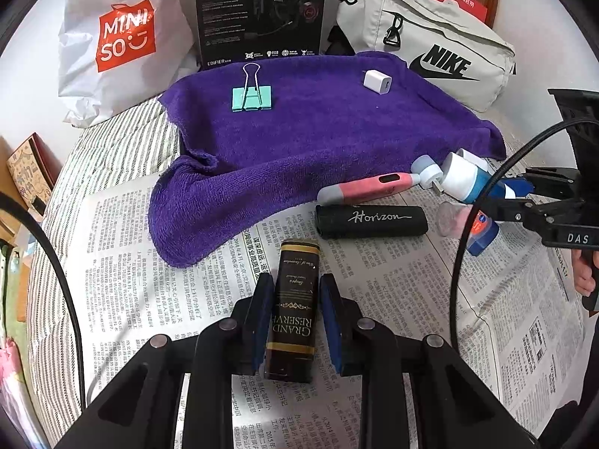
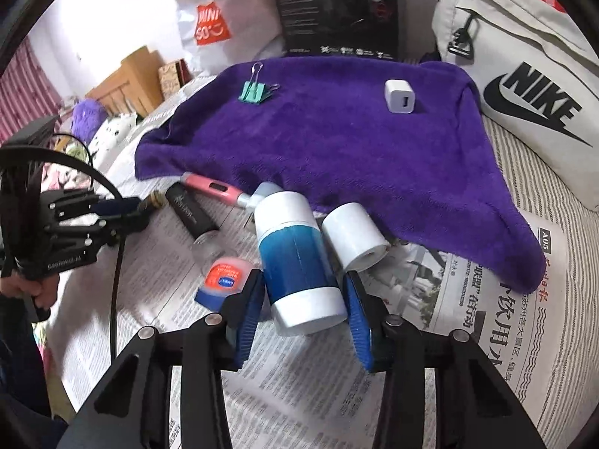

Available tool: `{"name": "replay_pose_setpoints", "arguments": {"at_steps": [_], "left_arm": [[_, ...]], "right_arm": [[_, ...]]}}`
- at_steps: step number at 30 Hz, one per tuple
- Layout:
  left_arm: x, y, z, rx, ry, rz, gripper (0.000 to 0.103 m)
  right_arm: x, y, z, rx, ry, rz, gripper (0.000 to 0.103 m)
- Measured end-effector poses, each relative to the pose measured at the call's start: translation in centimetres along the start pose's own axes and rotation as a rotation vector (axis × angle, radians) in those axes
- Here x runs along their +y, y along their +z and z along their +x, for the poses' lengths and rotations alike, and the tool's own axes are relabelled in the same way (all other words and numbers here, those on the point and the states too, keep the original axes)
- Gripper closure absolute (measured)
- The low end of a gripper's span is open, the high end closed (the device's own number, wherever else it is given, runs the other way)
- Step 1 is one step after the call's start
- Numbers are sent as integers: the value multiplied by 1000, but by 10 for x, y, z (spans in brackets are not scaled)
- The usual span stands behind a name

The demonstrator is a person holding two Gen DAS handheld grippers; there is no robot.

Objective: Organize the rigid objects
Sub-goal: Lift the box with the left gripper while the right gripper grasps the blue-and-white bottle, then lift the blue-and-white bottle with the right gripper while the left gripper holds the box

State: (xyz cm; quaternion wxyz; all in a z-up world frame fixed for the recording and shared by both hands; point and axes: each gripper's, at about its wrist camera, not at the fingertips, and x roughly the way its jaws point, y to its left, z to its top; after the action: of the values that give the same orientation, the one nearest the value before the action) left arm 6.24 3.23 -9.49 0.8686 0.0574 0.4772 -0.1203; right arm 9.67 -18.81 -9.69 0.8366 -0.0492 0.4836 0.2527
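Closest up, left gripper pinches a stiff, light Grand Reserve box mid-body over the newspaper, while right gripper straddles the slick blue-and-white bottle, pads maybe touching.

"MINISO" on white bag, "NIKE" on grey pouch, "EDIFIER" on black box, "Horizon" on black tube, "GRAND RESERVE" on dark box, "A05" on newspaper

The middle of the purple towel lies open between the binder clip and white charger — its near edge is crowded by the pink pen, black tube and white roll.
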Motion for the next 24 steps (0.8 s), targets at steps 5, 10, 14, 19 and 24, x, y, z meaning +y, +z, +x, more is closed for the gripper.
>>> {"name": "replay_pose_setpoints", "arguments": {"at_steps": [5, 10, 14, 19, 24], "left_arm": [[-1, 0, 0, -2, 2, -3, 78], [-3, 1, 0, -1, 9, -6, 78], [-3, 1, -1, 2, 6, -16, 78], [-2, -2, -4, 11, 7, -28, 78], [-6, -3, -4, 23, 33, -24, 78]], "right_arm": [[8, 6, 11, 10, -21, -22, 59], [19, 3, 11, -18, -48, -69, 65], [7, -9, -6, -25, -56, -15, 66], [-12, -27, -28, -20, -135, 64, 67], [-15, -33, -21, 11, -161, 78, 67]]}}
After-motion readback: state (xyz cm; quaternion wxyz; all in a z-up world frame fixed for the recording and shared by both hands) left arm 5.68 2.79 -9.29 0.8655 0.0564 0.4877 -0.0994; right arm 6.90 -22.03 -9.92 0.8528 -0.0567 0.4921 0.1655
